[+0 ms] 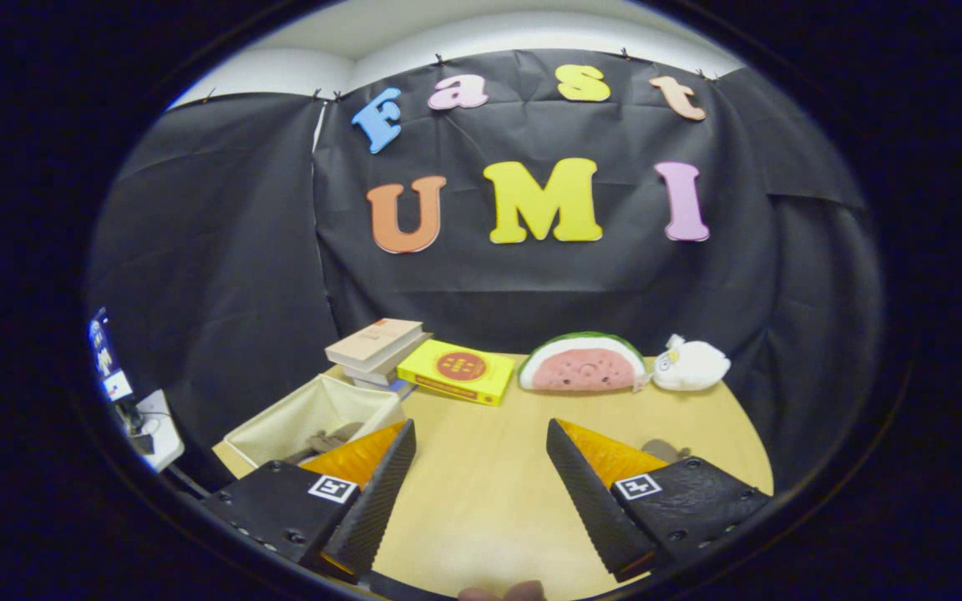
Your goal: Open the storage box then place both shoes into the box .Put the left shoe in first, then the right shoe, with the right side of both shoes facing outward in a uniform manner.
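Beige storage box (314, 413) sits left of the wide-open, empty jaws.

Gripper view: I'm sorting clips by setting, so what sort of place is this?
Likely a staged recording booth, not a home: black cloth wall behind a small wooden table set with props, a stack of books, a watermelon plush and a beige fabric box. The tool hangs open above the table.

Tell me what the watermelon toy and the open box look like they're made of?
The watermelon toy looks like soft plush: fuzzy, matte, rounded. The open box seems to be cream fabric, its walls dull and slightly sagging. Both lie beyond the open tool on the table.
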A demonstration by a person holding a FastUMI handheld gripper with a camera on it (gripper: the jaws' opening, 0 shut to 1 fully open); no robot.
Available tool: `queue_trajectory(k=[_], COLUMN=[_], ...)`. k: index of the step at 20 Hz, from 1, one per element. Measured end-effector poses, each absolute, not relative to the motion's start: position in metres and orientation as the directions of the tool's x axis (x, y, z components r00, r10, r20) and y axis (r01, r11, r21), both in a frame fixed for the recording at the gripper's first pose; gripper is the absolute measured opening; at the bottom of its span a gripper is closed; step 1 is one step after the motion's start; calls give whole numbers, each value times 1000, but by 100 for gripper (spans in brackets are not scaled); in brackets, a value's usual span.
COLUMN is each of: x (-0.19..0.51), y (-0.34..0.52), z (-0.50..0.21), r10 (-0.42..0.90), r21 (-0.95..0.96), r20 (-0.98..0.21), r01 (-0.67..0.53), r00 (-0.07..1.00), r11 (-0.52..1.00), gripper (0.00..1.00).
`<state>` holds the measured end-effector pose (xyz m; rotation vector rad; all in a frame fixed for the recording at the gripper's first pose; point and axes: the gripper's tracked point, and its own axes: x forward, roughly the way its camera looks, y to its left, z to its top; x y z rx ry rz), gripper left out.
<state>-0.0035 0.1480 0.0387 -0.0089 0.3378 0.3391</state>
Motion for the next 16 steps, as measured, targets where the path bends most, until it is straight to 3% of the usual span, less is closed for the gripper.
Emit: queue_trajectory(k=[5, 8, 13, 16], x=[23, 44, 70, 87], y=[16, -40, -85, -97], z=[9, -37, -128, -155], r10=[207, 130, 68, 47], r21=[-123, -140, -128, -138], r20=[-341, -427, -609, -648], r01=[-262, -208, -182, -178], r00=[917, 895, 790, 760], r11=[957, 968, 975, 974], gripper=[95, 95, 95, 96])
